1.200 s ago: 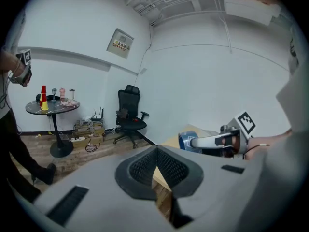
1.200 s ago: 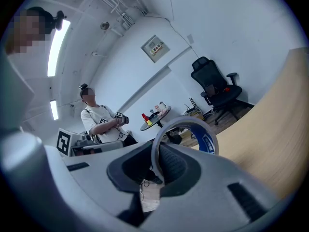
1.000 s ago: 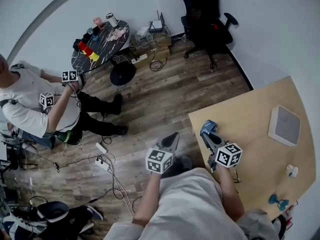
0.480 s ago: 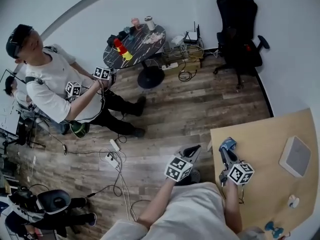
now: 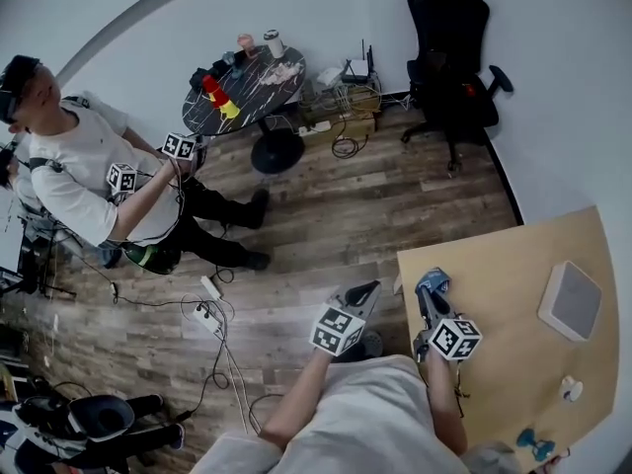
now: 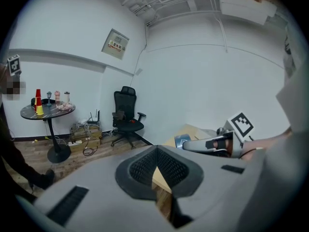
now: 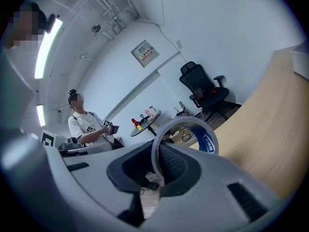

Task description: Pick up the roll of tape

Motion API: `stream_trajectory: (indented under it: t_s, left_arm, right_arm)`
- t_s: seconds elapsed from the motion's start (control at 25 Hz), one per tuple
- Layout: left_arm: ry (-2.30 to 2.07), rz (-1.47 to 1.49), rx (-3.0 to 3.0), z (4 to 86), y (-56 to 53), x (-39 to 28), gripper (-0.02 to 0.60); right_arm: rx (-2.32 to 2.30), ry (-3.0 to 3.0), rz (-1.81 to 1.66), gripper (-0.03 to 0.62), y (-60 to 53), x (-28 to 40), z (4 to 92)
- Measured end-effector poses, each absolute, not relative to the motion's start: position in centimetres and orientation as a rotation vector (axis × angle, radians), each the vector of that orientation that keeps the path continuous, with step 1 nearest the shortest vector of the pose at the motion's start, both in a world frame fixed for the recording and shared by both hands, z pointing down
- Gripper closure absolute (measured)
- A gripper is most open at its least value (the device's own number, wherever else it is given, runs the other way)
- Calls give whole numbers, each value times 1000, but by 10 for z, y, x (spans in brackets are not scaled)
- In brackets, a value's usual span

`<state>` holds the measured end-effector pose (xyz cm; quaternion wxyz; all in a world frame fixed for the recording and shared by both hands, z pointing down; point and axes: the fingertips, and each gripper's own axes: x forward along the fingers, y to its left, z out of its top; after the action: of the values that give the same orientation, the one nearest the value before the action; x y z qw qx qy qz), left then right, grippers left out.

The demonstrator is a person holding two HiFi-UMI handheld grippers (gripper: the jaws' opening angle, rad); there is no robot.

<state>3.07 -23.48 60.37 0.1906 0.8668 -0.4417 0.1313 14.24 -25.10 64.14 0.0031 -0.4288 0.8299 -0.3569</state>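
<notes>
There was one roll of tape (image 5: 433,280). Two tables showed: one round dark table (image 5: 259,85) and one light wooden table (image 5: 504,275). There was one black office chair (image 5: 449,38). The wooden table bore three things: one white square box (image 5: 571,299), one small white object (image 5: 568,389) and one blue object (image 5: 536,444). The wearer held two tongs, the left tongs (image 5: 367,289) and the right tongs (image 5: 428,294). One second person (image 5: 69,166) held two marker cubes (image 5: 179,146).

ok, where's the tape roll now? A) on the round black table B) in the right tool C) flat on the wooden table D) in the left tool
B: the clear roll of tape with a blue core is pinched in the right tool; the left tool is shut, empty.
</notes>
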Motion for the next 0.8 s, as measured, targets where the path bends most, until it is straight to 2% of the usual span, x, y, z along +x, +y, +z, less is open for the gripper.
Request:
stream_trajectory:
  t_s: [0.8]
  left_arm:
    - [-1235,303,2398,601,-235,15,577]
  right_arm:
    - [-1304,2693,-1070,551,-246,118,633]
